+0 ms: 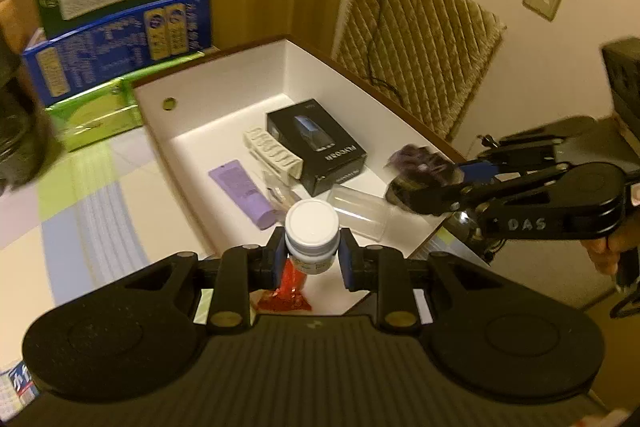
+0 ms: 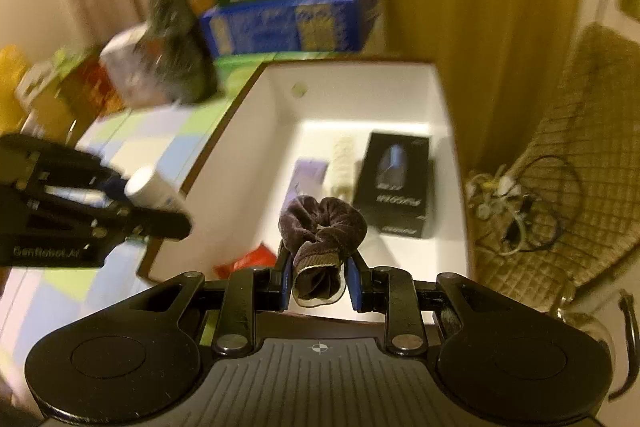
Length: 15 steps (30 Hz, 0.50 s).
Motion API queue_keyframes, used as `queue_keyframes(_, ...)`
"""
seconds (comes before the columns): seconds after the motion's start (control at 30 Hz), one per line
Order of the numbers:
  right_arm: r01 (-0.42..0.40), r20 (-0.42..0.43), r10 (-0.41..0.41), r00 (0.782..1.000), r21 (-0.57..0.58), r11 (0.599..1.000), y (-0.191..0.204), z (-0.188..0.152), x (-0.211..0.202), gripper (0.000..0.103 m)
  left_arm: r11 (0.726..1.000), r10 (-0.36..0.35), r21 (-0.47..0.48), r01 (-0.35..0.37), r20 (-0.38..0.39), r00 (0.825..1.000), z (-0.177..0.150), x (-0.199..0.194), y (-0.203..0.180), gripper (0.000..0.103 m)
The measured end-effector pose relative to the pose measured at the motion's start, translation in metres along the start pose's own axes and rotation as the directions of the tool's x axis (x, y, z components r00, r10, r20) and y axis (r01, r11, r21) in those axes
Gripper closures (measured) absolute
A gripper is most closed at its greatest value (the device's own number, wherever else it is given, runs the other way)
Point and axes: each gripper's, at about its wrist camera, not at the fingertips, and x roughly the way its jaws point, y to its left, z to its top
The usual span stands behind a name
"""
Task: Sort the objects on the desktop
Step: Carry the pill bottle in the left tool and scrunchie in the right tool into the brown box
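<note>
The left gripper (image 1: 312, 251) clamps a white-capped bottle (image 1: 312, 229) above the near end of the white box (image 1: 224, 83), and the right gripper (image 2: 318, 277) pinches a dark scrunchie (image 2: 322, 223) over it; inside lie a black carton (image 1: 316, 147) and purple tube (image 1: 242, 193).

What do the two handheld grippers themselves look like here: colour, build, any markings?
Both are matte black plastic with a ribbed grey centre plate, two round side housings and brass-coloured pivot pins. The left gripper and right gripper each carry blue finger pads. The left's side reads "GenRobot.AI"; the right's shows white "DAS" lettering. A bare hand grips the right one; no sleeve visible.
</note>
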Motion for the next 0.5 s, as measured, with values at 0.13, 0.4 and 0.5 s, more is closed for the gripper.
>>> queue_keyframes(0.13,-0.043,-0.090,0.038,0.995,-0.052,0.998,-0.008,0.008,0.019,0.078,0.999,-0.015,0.028,0.016,-0.047,0.999,0.008,0.022,-0.003,0.081)
queue_keyframes(0.4,-0.115,-0.213,0.101,0.972,-0.054,0.992,-0.026,0.021,0.047,0.078,0.997,-0.043,0.050,0.053,-0.172,0.984,0.017,0.064,-0.002,0.081)
queue_keyframes(0.5,-0.137,-0.238,0.121,0.964,-0.049,0.989,-0.030,0.022,0.053,0.078,0.997,-0.041,0.052,0.053,-0.210,0.977,0.019,0.075,-0.001,0.081)
